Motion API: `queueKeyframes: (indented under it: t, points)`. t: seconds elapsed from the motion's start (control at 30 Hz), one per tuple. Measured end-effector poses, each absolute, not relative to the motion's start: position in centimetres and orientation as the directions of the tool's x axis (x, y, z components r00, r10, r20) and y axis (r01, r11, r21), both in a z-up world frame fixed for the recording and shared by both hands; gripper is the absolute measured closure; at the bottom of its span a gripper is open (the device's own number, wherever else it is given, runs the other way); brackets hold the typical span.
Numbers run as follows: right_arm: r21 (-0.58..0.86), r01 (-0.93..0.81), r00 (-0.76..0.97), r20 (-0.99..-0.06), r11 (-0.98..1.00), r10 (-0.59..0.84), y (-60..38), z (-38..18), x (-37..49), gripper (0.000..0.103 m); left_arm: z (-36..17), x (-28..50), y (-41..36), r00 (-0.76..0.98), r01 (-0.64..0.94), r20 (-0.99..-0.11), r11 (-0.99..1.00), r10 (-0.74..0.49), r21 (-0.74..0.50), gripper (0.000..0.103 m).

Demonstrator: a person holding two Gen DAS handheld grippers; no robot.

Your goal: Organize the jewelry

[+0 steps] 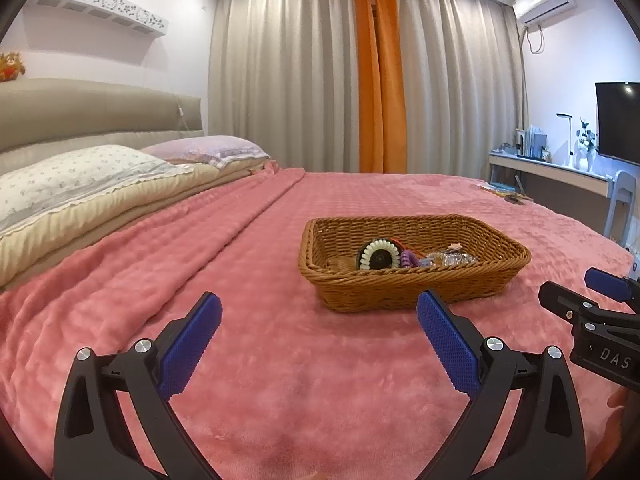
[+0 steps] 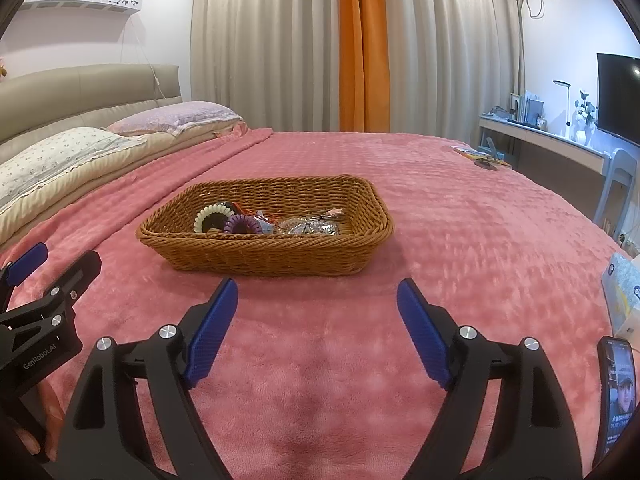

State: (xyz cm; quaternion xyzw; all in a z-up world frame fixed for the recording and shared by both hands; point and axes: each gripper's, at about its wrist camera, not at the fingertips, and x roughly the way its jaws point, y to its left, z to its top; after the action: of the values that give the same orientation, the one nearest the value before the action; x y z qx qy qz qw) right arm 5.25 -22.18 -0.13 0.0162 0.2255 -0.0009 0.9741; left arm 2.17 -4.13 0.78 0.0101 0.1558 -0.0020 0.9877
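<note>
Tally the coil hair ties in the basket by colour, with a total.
In the wicker basket:
Cream coil hair tie: 1
Purple coil hair tie: 1
Total: 2
The shiny tangled pile beside them is too jumbled to count.

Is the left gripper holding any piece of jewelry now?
No, the left gripper is open and empty above the pink blanket; the jewelry lies in the wicker basket.

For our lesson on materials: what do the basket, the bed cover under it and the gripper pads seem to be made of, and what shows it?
Basket: woven wicker or rattan-look strands, brown with a slight sheen; real or plastic is unclear.
Bed cover: pink plush fleece, matt and fuzzy, with a quilted grid.
Pads: blue rubber or plastic, finely ribbed.
</note>
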Motion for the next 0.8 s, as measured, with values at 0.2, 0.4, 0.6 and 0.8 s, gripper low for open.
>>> queueKeyframes:
  t: [0.2, 0.4, 0.6, 0.8]
  points:
    - [0.031, 0.009, 0.898, -0.44, 0.999, 0.005, -22.18, -0.12, 5.24, 0.025, 0.77, 2.21, -4.12, 0.951, 0.008, -0.31, 1.0, -0.001, 0.021, 0.008]
    - [0.031, 0.009, 0.898, -0.44, 0.999, 0.005, -22.18, -0.14, 5.24, 0.025, 0.63, 2.24, -4.07, 0.95, 0.01, -0.312, 1.0, -0.003, 0.022, 0.008]
    - [0.031, 0.009, 0.898, -0.44, 0.999, 0.005, -22.17, -0.1, 5.25, 0.025, 0.58, 2.24, -4.08, 0.95, 0.012, -0.313, 1.0, -0.004, 0.023, 0.008]
    - [0.031, 0.009, 0.898, -0.44, 0.999, 0.006, -22.17, -0.13, 5.24, 0.025, 0.48, 2.24, -4.01, 0.949, 0.012, -0.315, 1.0, -0.004, 0.024, 0.008]
